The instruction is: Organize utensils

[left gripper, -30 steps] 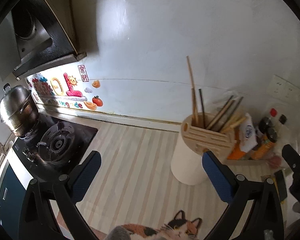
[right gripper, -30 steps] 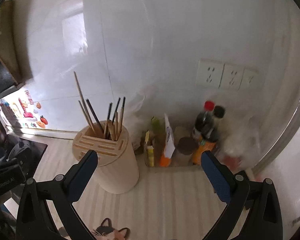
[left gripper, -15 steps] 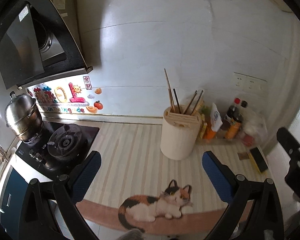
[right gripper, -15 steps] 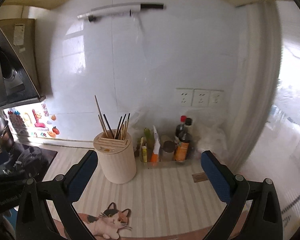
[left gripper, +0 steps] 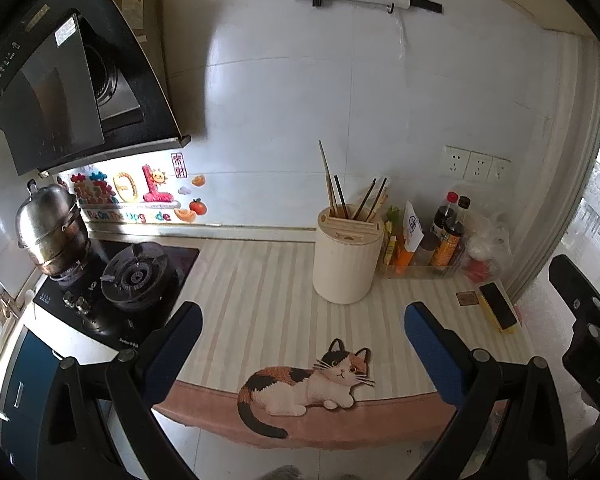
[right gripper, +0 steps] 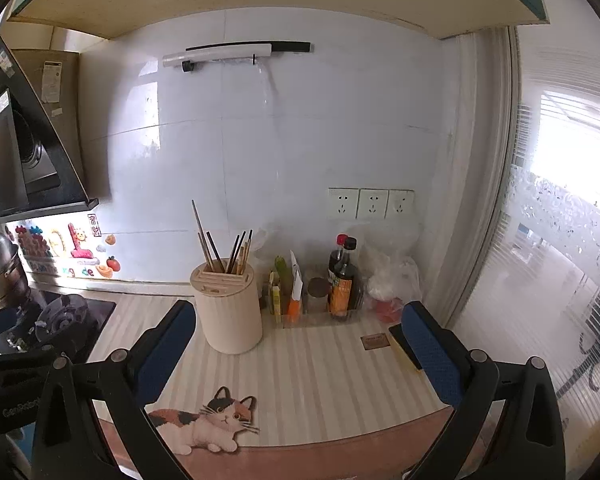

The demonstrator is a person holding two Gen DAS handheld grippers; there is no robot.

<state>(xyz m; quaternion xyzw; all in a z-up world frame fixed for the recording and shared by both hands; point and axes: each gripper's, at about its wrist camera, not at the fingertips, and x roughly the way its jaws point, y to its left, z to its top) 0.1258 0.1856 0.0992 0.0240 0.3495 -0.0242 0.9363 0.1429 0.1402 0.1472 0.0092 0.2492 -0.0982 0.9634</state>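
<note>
A cream round utensil holder (left gripper: 346,258) stands at the back of the striped counter and holds several chopsticks (left gripper: 334,192) upright. It also shows in the right wrist view (right gripper: 228,308) with the chopsticks (right gripper: 224,252). My left gripper (left gripper: 300,320) is open and empty, held well back from the holder above the counter's front edge. My right gripper (right gripper: 298,320) is open and empty, also well back from the holder.
A clear tray of sauce bottles (left gripper: 446,232) and packets stands right of the holder. A gas stove (left gripper: 134,276) with a steel pot (left gripper: 50,224) is at the left. A cat-print mat (left gripper: 312,384) covers the counter front. A phone (left gripper: 498,310) lies at the right.
Both grippers have pulled back and up, away from the holder, so it looks much smaller and the counter front and cat mat have come into view. Both stay open.
</note>
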